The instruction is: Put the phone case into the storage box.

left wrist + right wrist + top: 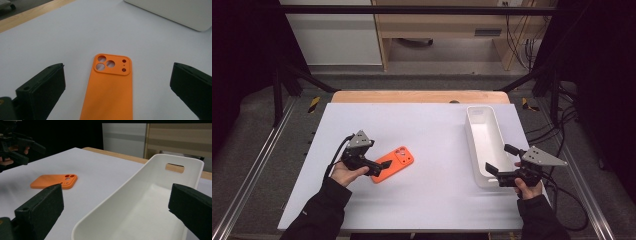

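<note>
The orange phone case point(393, 164) lies flat on the white tabletop point(422, 130), camera cutouts up, at about 8 o'clock from the tabletop's middle in the high view. Its long axis runs from 8 o'clock toward 2 o'clock, with the cutout end farthest from the person. The left gripper point(379, 167) sits at the case's near end, jaws spread wide. In the left gripper view the case point(110, 87) runs straight up the middle between the two jaws, each standing well clear of a long edge, and nothing is pinched yet.

The right gripper point(499, 164) hovers at the near end of the white bin point(484, 142), at about 4 o'clock from the middle, its jaws also spread, one either side of the bin's near corner point(150, 202). It holds nothing.

The case looks like thin moulded silicone or soft plastic: very light, bendable, probably a little grippy and not fragile. Lying flush on the tabletop, it offers almost no height to catch. The likeliest hold is across the width, pads closing on the two long edges near the plain end, away from the cutouts where the wall is weakest. A hard squeeze would probably bow it, so a light pinch should do.
</note>
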A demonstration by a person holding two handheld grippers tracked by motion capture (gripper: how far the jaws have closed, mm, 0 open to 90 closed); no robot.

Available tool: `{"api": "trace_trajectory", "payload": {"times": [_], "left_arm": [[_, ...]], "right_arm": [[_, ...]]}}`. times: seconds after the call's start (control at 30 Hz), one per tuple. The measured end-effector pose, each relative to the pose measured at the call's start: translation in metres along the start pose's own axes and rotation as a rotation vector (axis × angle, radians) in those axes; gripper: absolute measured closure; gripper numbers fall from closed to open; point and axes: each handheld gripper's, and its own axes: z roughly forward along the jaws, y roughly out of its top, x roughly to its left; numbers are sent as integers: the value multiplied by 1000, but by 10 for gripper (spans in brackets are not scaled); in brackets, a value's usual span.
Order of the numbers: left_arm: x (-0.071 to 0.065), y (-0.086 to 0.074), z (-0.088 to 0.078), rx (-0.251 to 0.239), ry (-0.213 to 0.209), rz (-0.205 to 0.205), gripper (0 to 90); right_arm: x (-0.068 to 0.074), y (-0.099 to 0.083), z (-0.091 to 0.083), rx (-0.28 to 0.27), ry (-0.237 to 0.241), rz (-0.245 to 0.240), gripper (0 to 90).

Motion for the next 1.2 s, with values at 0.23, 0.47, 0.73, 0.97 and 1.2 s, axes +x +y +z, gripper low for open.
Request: {"api": "trace_trajectory", "payload": {"times": [0.23, 0.47, 0.73, 0.97, 1.2], "left_arm": [[3, 5, 14, 32, -18, -7, 0], [5, 8, 23, 70, -22, 21, 0], [6, 8, 32, 94, -24, 29, 0], [8, 3, 39, 130, -19, 37, 0], [11, -1, 44, 167, -20, 41, 0]], "right_arm": [[0, 0, 0, 0, 3, -1, 6], [0, 0, 0, 0, 2, -1, 6], [1, 0, 0, 3, 3, -2, 6], [1, 0, 0, 3, 5, -1, 6], [1, 0, 0, 2, 6, 1, 6]]}}
